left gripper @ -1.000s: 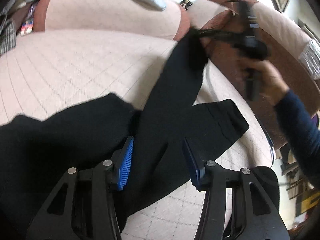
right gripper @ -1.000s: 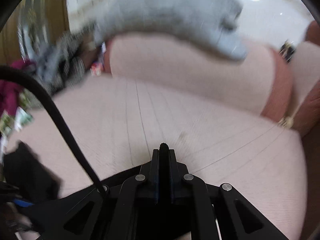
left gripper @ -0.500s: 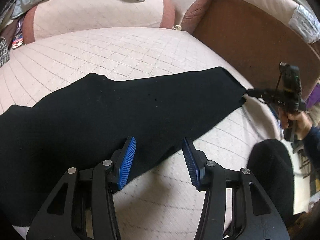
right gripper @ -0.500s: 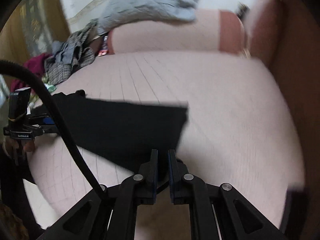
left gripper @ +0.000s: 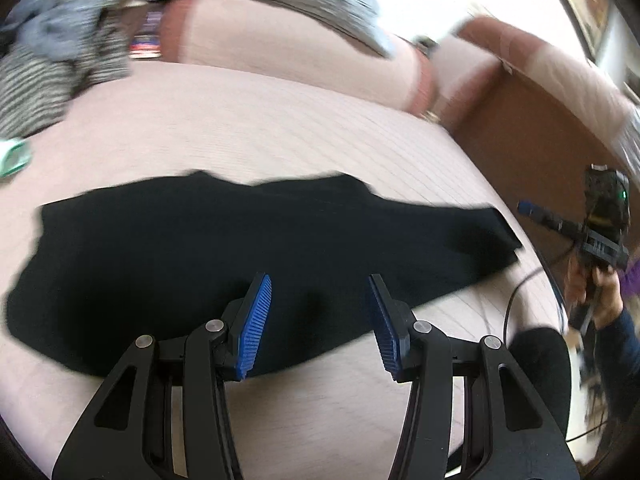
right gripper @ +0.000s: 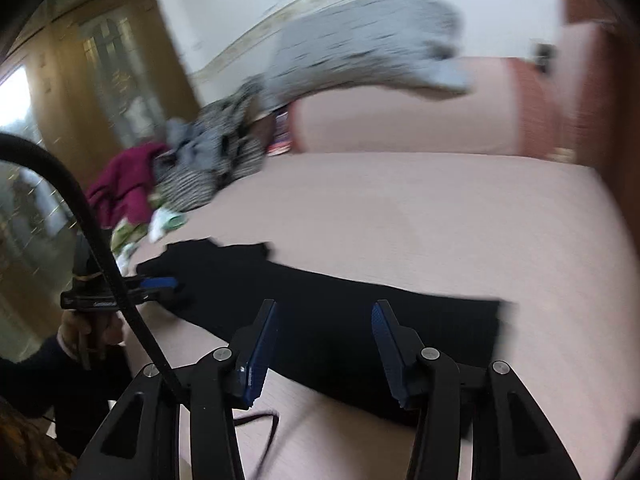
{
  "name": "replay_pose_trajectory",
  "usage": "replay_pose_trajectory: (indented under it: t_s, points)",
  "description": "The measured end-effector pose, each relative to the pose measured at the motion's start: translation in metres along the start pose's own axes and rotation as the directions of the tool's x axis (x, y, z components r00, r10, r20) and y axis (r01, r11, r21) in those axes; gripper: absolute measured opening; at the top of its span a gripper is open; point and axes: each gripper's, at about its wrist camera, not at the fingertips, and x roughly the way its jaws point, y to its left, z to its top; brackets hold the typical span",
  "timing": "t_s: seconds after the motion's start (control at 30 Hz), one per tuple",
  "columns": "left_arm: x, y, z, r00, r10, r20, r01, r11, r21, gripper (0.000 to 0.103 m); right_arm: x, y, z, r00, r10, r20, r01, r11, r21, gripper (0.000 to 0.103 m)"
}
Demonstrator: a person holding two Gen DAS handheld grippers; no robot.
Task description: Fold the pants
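Left wrist view is showing black pants (left gripper: 224,248) lying flat in one long band across the pink quilted sofa seat (left gripper: 280,128), apparently doubled leg over leg, so the lengthwise fold is looking done while the crosswise folds are, by all appearances, waiting; the left gripper (left gripper: 318,320) is hovering over the near edge of the cloth with its blue pads standing wide apart and holding nothing; the right gripper (right gripper: 324,344) is hanging over the other end of the pants (right gripper: 360,320) with its pads likewise spread and empty; whether either claw is touching the fabric is hard to judge; motion blur is softening both views, and the black cloth is swallowing seams, waistband and layer edges, so which end is the waist is not telling; a heap of striped and maroon clothes (right gripper: 192,176) is sitting at the far end of the seat, and a grey blanket (right gripper: 360,48) is draping over the backrest (right gripper: 400,124), all smeared.
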Motion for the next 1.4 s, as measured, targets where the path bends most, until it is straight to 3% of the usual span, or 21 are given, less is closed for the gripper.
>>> replay_pose_trajectory:
  t_s: [0.2,0.27,0.5,0.77,0.97,1.0,1.13,1.27,1.4]
  points:
    - [-0.037,0.067,0.011,0.991,0.13,0.043,-0.122,0.98,-0.159,0.053,0.109,0.043,0.039,0.991,0.077,-0.11,-0.084,0.994,-0.064,0.046]
    - [-0.042,0.089,0.017,0.983,0.174,0.053,-0.159,0.963,-0.216,0.06,0.143,0.055,0.048,0.988,0.084,-0.13,-0.09,0.995,-0.036,0.046]
    - [-0.034,0.134,0.03,0.964,0.264,0.019,-0.249,0.929,-0.275,0.06,0.203,0.049,0.064,0.97,0.129,-0.208,-0.112,0.989,0.092,0.046]
    - [-0.012,0.149,0.041,0.964,0.264,-0.018,-0.258,0.924,-0.282,0.06,0.226,0.06,0.062,0.956,0.119,-0.267,-0.104,0.992,0.073,0.046]
    - [0.005,0.156,0.048,0.969,0.247,-0.022,-0.243,0.926,-0.287,0.06,0.235,0.063,0.064,0.967,0.083,-0.24,-0.07,0.996,0.062,0.01]
    - [0.005,0.154,0.049,0.966,0.258,-0.021,-0.253,0.928,-0.275,0.058,0.233,0.063,0.064,0.97,0.083,-0.23,-0.07,0.995,0.066,0.01]
    - [0.001,0.147,0.055,0.957,0.291,0.01,-0.28,0.929,-0.24,0.022,0.211,0.064,0.066,0.984,0.093,-0.152,-0.085,0.994,0.063,0.008]
    - [-0.007,0.141,0.064,0.957,0.281,0.072,-0.258,0.938,-0.233,0.022,0.191,0.059,0.07,0.993,0.111,-0.043,-0.104,0.985,0.14,0.007]
    - [0.001,0.141,0.065,0.943,0.329,0.047,-0.312,0.925,-0.217,0.022,0.198,0.044,0.058,0.995,0.095,-0.022,-0.087,0.963,0.255,0.007]
